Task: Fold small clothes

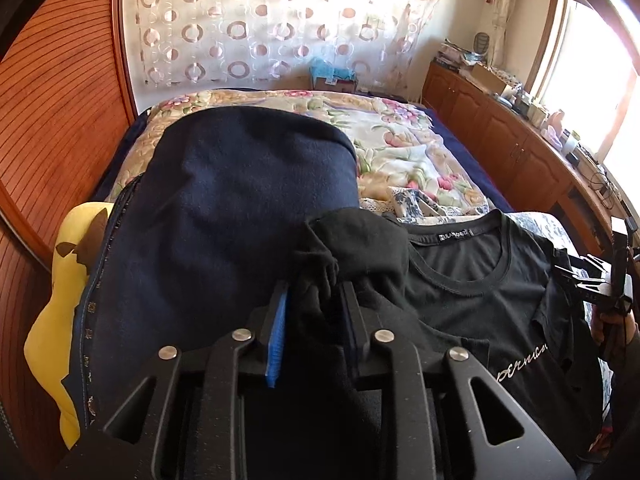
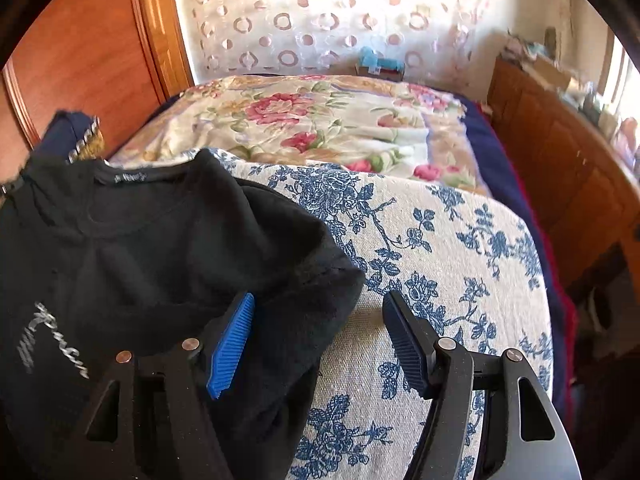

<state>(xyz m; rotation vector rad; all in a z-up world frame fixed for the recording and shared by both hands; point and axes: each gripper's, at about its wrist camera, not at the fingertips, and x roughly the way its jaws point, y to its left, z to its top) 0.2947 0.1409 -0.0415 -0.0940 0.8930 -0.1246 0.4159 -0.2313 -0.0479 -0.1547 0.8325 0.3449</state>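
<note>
Black T-shirt — sleeve bunched between left gripper fingers, pinch loosening; right gripper spread astride its sleeve. Fold is best laid flat on the bed — evenly.

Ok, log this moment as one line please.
stage: folding black T-shirt | left gripper: sleeve fabric between pads | right gripper: open over other sleeve | surface: blue floral cloth

White script, partly readable "perm", on black T-shirt.
</note>
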